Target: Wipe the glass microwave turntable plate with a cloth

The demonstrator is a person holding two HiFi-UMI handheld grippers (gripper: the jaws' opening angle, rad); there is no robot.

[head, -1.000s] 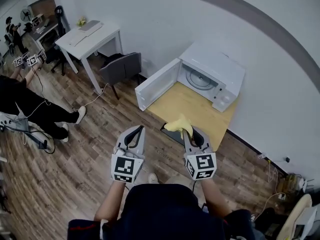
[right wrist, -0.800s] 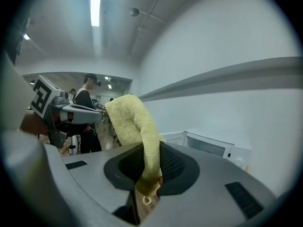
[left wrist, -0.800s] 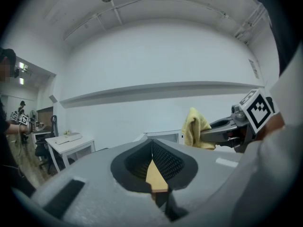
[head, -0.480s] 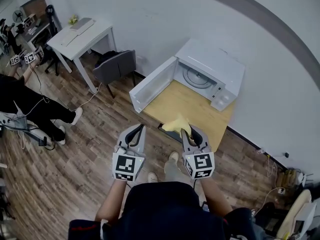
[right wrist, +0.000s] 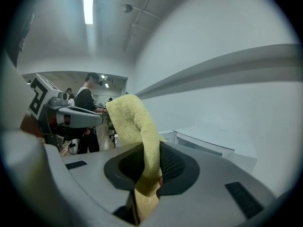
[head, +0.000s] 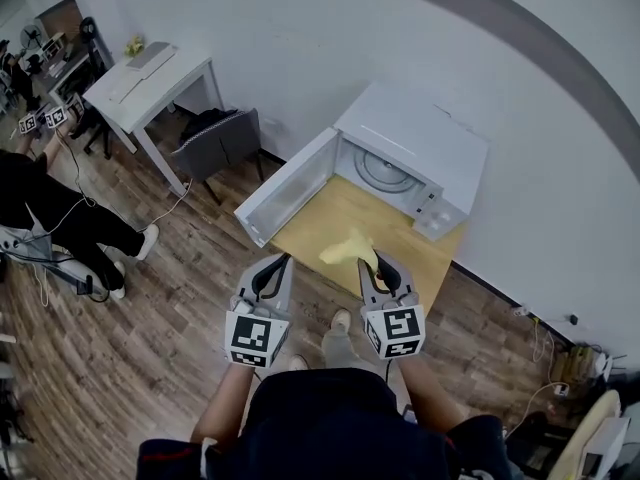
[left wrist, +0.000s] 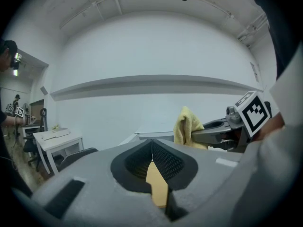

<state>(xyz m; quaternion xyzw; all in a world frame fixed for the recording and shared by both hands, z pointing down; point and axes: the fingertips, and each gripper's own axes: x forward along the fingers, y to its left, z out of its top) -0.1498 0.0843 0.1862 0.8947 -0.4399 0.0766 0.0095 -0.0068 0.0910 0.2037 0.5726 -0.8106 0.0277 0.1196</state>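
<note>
Yellow terry cloth (right wrist: 136,131) pinched between pads of right gripper (right wrist: 152,171), top flopping toward frame left. In head view, cloth (head: 349,247) at frame centre, over near edge of wooden tabletop (head: 330,218). Left gripper (left wrist: 152,148) jaws pressed together, nothing between. Glass turntable plate (head: 382,169) lies inside white microwave (head: 425,133), right of centre, door (head: 285,190) swung open leftward. Only print visible: black-and-white square markers on gripper cubes (head: 252,338).
</note>
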